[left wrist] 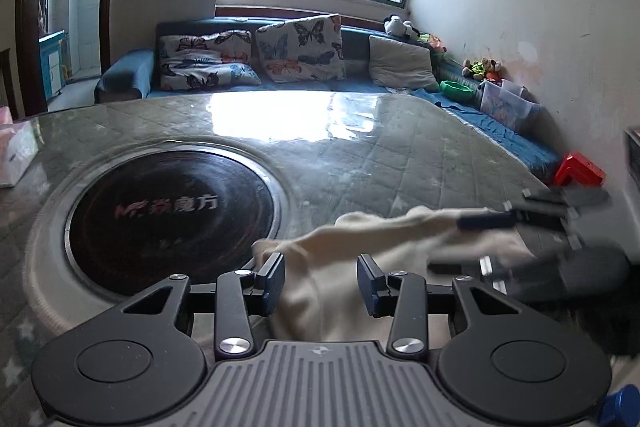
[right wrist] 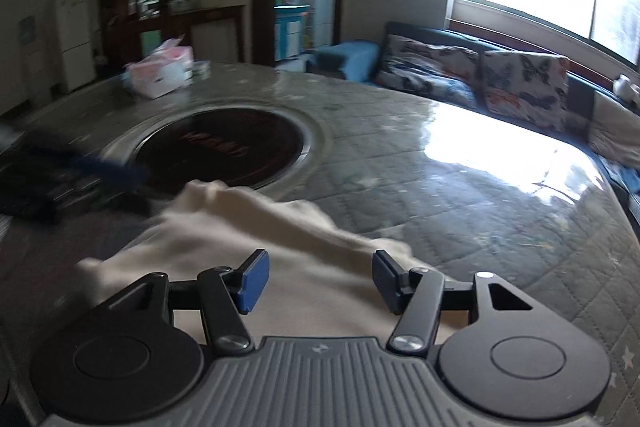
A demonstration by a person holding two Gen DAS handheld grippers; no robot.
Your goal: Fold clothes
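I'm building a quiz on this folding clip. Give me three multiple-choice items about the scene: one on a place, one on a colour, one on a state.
1. Where does the tissue box lie?
A. on the table
B. on the sofa
C. on the floor

2. What colour is the cloth?
A. red
B. cream
C. black

3. How are the right gripper's fingers?
A. shut on the cloth
B. shut on nothing
C. open

Key:
1 A, the tissue box sits on the far part of the table.
2 B, the cloth is pale cream.
3 C, the right gripper shows a wide gap between its blue fingers, with cloth below.
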